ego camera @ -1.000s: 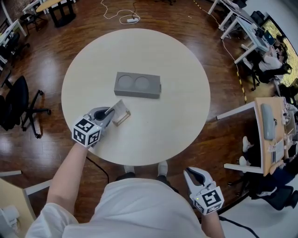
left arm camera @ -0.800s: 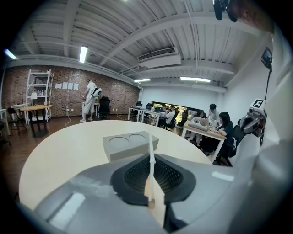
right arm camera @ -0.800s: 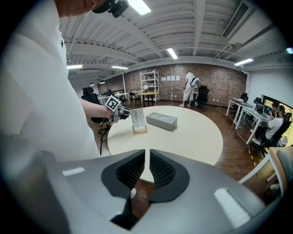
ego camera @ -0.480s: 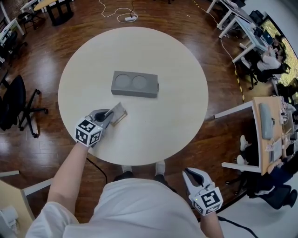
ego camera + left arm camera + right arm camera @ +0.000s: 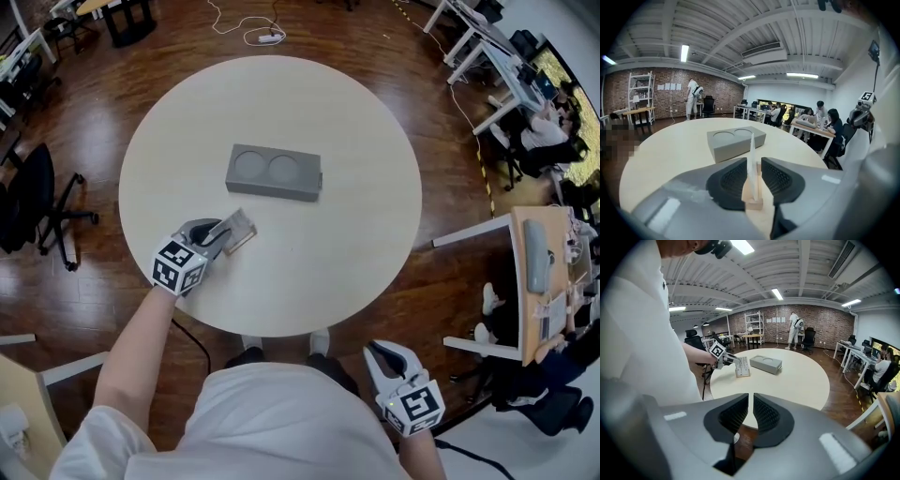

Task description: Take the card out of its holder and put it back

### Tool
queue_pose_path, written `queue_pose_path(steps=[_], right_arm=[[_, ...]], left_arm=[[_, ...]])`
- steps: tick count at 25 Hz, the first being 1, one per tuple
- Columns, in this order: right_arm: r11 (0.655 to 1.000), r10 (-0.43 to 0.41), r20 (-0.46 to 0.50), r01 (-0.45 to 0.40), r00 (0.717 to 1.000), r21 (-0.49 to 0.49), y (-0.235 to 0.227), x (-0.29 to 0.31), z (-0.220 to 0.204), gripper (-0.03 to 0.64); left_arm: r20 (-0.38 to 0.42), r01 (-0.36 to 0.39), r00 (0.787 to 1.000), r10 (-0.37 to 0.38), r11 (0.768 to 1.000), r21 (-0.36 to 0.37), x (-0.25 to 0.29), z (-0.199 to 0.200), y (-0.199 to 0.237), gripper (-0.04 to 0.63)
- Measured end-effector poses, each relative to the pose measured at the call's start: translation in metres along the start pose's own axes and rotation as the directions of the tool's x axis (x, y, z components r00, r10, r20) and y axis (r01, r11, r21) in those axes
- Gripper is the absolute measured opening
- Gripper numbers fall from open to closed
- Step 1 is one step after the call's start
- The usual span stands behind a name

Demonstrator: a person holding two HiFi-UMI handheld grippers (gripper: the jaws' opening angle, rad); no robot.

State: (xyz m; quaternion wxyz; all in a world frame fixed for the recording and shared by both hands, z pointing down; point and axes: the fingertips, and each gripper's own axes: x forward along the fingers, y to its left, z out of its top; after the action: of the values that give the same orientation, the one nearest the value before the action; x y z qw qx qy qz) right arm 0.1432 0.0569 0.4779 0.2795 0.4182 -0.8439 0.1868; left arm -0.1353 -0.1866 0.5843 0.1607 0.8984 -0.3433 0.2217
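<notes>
1. A thin, pale rectangular card (image 5: 751, 157) is seen standing upright on its lower edge in a small light wooden block holder (image 5: 753, 202).
2. In the left gripper view the card is seen edge-on, as a narrow, slightly translucent blade that tapers upward above the holder.
3. In the right gripper view its broad face is shown, covered with rows of small marks too fine to be read.
4. Card and holder are placed on the round cream surface (image 5: 328, 234), near its edge on the person's left side.
5. The left hand-held gripper (image 5: 223, 229) is held level with the card. Its jaws are opening, with the card between the two dark ribbed pads. A gap is visible at the right pad, so the card is not clamped.
6. A grey rectangular block with two round recesses (image 5: 275, 172) lies beyond the card, towards the middle of the surface and apart from the holder.
7. The right hand-held gripper (image 5: 751, 398) is held off the surface, beside the person's body. Its jaws are drawn together to a thin slit, with nothing between them.
</notes>
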Motion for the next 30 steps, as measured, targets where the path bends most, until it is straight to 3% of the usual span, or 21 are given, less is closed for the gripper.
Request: queue_pose_path(steps=[5, 9, 11, 15, 19, 23, 25, 30], right_arm=[[0.994, 0.098, 0.023, -0.097, 0.995, -0.056, -0.015, 0.013, 0.009, 0.035], [0.969, 0.212, 0.037, -0.206, 0.976, -0.136, -0.033, 0.031, 0.015, 0.039], [0.936, 0.293, 0.022, -0.282, 0.956, -0.210, -0.040, 0.039, 0.017, 0.043], [0.836, 0.440, -0.030, -0.422, 0.898, -0.351, -0.047, 0.043, 0.034, 0.053], [0.764, 0.524, -0.060, -0.500, 0.850, -0.408, -0.059, 0.043, 0.029, 0.061], [0.657, 0.603, -0.145, -0.592, 0.784, -0.466, -0.049, 0.032, 0.006, 0.075], [0.622, 0.636, -0.165, -0.627, 0.754, -0.470, -0.039, 0.025, -0.001, 0.082], [0.572, 0.679, -0.176, -0.665, 0.712, -0.480, -0.008, 0.003, -0.019, 0.103]], left_arm=[[0.019, -0.128, 0.992, 0.128, 0.992, -0.010, -0.021, 0.012, 0.001, 0.114], [0.049, -0.285, 0.956, 0.289, 0.956, -0.070, -0.055, 0.013, -0.002, 0.118], [0.054, -0.359, 0.929, 0.367, 0.926, -0.118, -0.079, 0.010, -0.017, 0.118], [0.054, -0.491, 0.858, 0.512, 0.845, -0.212, -0.139, -0.001, -0.073, 0.109], [0.046, -0.563, 0.794, 0.606, 0.762, -0.320, -0.176, -0.021, -0.161, 0.103], [-0.017, -0.608, 0.746, 0.666, 0.670, -0.426, -0.195, -0.050, -0.267, 0.087], [-0.040, -0.612, 0.739, 0.672, 0.646, -0.457, -0.198, -0.057, -0.309, 0.087], [-0.026, -0.609, 0.729, 0.684, 0.631, -0.480, -0.202, -0.059, -0.370, 0.087]])
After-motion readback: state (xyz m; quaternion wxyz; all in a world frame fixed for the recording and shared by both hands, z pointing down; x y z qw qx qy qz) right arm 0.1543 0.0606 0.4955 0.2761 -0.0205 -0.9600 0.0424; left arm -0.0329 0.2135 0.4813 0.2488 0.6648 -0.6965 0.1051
